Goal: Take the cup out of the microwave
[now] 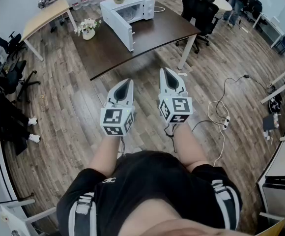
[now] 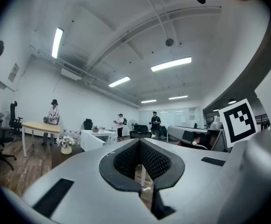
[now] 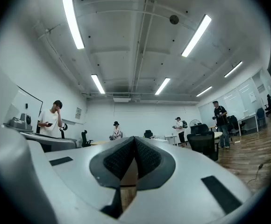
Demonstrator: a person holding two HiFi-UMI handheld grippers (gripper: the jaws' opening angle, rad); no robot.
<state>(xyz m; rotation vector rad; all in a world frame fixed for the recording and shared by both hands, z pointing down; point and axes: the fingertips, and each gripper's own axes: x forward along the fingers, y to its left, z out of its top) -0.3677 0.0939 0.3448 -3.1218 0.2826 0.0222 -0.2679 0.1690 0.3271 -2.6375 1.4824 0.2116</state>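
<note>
Left gripper (image 1: 127, 82), right gripper (image 1: 168, 72) closed | floor (image 1: 145, 100) apparently open to table (image 1: 152, 36)

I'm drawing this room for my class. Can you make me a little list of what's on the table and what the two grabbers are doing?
Table: dark brown rectangular table, ahead of the person
Microwave: white box-shaped microwave on the table, its door swung open
Cup: cannot be made out inside the microwave from here
Flowers: white flowers in a small white pot, on the table left of the microwave
Left gripper: jaws together, holding nothing, short of the table
Right gripper: jaws together, holding nothing, beside the left one
</note>
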